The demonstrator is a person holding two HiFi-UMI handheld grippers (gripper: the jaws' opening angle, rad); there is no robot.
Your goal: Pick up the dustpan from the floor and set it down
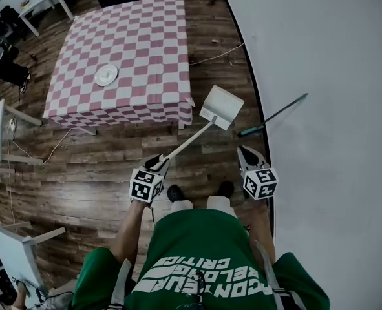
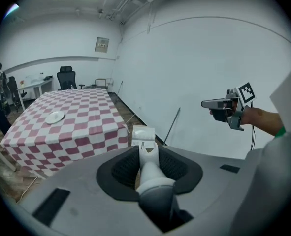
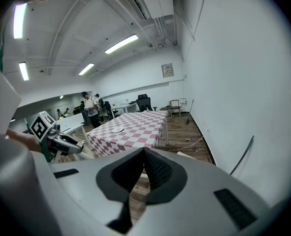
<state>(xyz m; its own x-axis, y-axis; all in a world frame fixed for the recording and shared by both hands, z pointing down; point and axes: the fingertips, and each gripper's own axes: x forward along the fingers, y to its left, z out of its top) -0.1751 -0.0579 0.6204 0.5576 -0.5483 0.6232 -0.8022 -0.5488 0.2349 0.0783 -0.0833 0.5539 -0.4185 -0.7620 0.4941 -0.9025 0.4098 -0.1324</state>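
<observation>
The white dustpan [image 1: 222, 106] hangs off the floor by the near right corner of the checked table. Its long pale handle [image 1: 185, 144] slants back to my left gripper [image 1: 159, 164], which is shut on the handle's end. In the left gripper view the handle [image 2: 149, 167] runs out between the jaws to the pan [image 2: 143, 133]. My right gripper [image 1: 247, 155] is held beside my right foot near the white wall; its jaws meet with nothing between them [image 3: 144, 154]. It also shows in the left gripper view as the right gripper [image 2: 215, 103], held level.
A table with a red-and-white checked cloth [image 1: 126, 50] carries a white plate [image 1: 106, 74]. A teal-ended stick [image 1: 272, 116] leans against the white wall [image 1: 333, 76]. A cable [image 1: 216, 53] lies on the wood floor. White desks and chairs stand at the left.
</observation>
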